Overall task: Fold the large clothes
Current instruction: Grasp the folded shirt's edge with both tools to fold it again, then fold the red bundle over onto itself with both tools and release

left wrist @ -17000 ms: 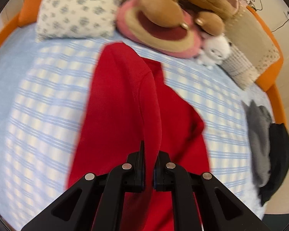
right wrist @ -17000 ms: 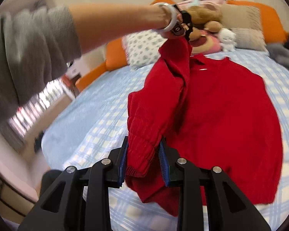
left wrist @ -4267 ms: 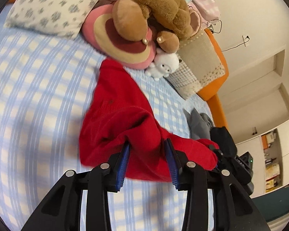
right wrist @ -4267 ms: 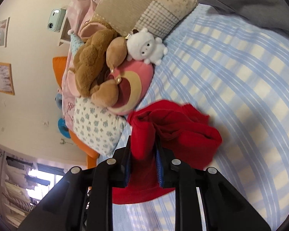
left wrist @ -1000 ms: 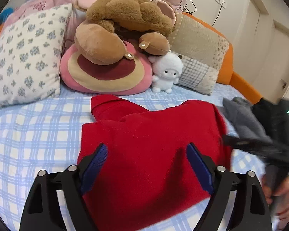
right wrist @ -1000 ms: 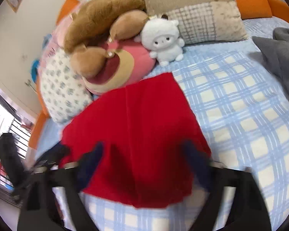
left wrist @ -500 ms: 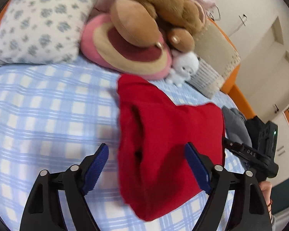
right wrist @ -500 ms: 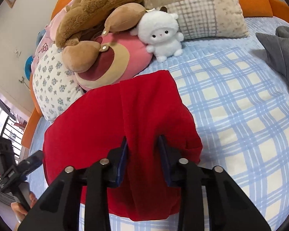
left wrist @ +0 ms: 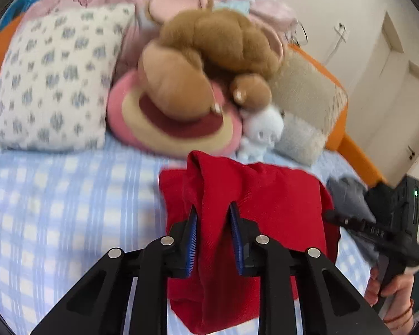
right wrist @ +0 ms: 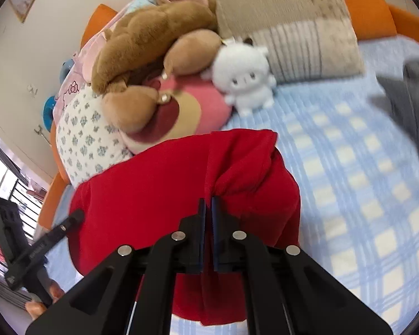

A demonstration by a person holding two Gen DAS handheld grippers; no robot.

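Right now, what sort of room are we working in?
Most likely a bedroom: the red sweater lies on a bed with a blue checked sheet, a floral pillow and plush toys such as the white one.

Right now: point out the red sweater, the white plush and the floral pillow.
red sweater (left wrist: 276,195), left wrist view, flat top panel of the folded body.
white plush (right wrist: 244,79), right wrist view, its face.
floral pillow (left wrist: 50,83), left wrist view, middle of its front.
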